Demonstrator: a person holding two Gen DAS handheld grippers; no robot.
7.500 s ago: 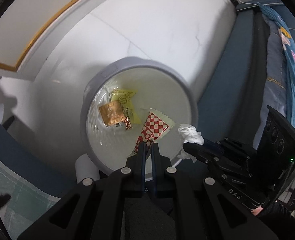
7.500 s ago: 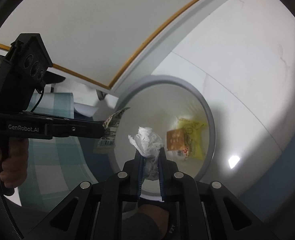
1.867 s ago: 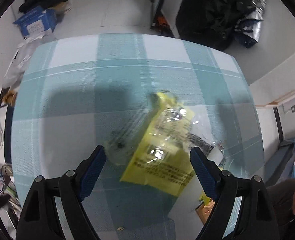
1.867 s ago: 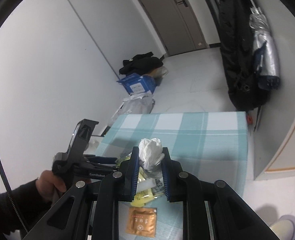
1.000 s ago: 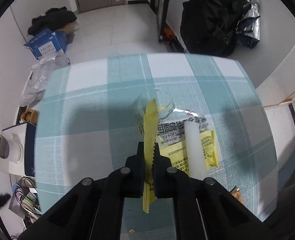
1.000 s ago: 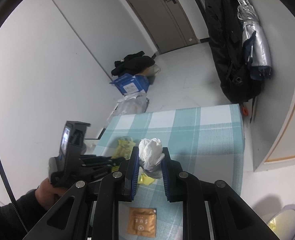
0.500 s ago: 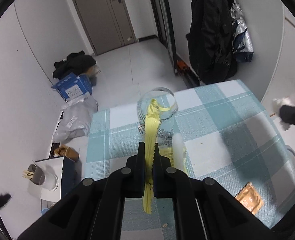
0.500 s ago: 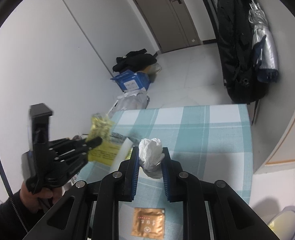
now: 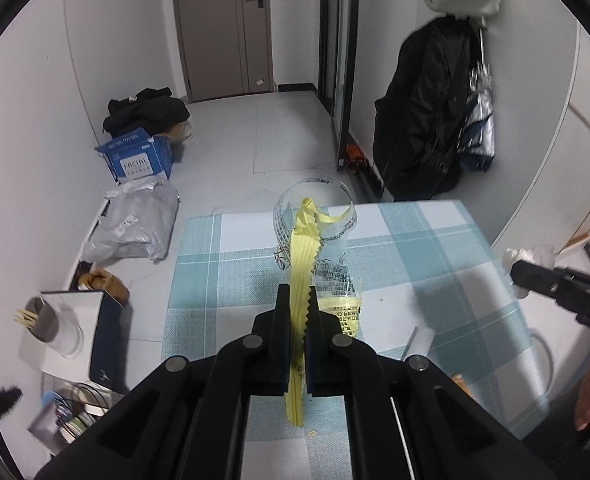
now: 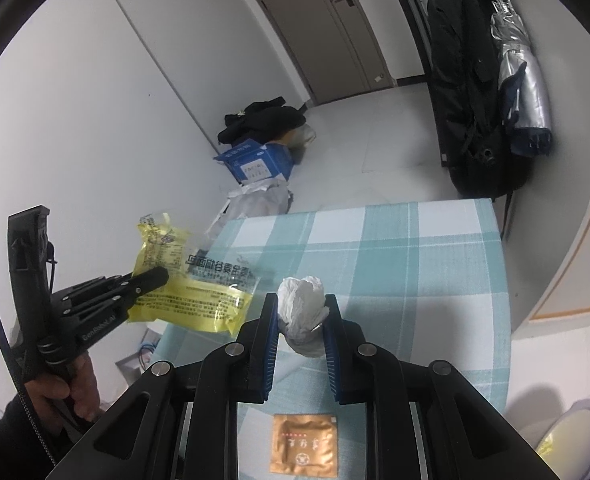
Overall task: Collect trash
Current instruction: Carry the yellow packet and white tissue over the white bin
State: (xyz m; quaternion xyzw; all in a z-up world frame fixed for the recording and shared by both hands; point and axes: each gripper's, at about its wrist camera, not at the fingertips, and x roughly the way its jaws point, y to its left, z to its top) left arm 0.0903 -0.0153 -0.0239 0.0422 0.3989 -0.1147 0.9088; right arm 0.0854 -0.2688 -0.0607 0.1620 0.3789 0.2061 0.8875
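My left gripper [image 9: 296, 292] is shut on a yellow and clear plastic wrapper [image 9: 309, 236], which hangs in the air above the teal checked table [image 9: 415, 264]. From the right wrist view, the left gripper [image 10: 155, 278] holds that wrapper [image 10: 191, 292] to the left of the table edge. My right gripper [image 10: 299, 300] is shut on a crumpled white tissue [image 10: 299, 320] over the table [image 10: 395, 264]. A brown square sachet [image 10: 303, 448] lies flat on the cloth just below the right gripper. The grey-rimmed trash bin [image 10: 575, 432] stands on the floor at the lower right.
A blue box [image 10: 255, 166], a grey bag [image 9: 135, 224] and dark clothes [image 9: 147, 110] lie on the floor past the table. A black coat [image 10: 467, 80] and a folded umbrella [image 10: 523, 80] hang at the right wall. A white paper strip [image 9: 419, 340] lies on the cloth.
The left gripper has risen and tilted up with the yellow wrapper, lifting it clear of the table. The right gripper still holds the tissue in nearly the same place.
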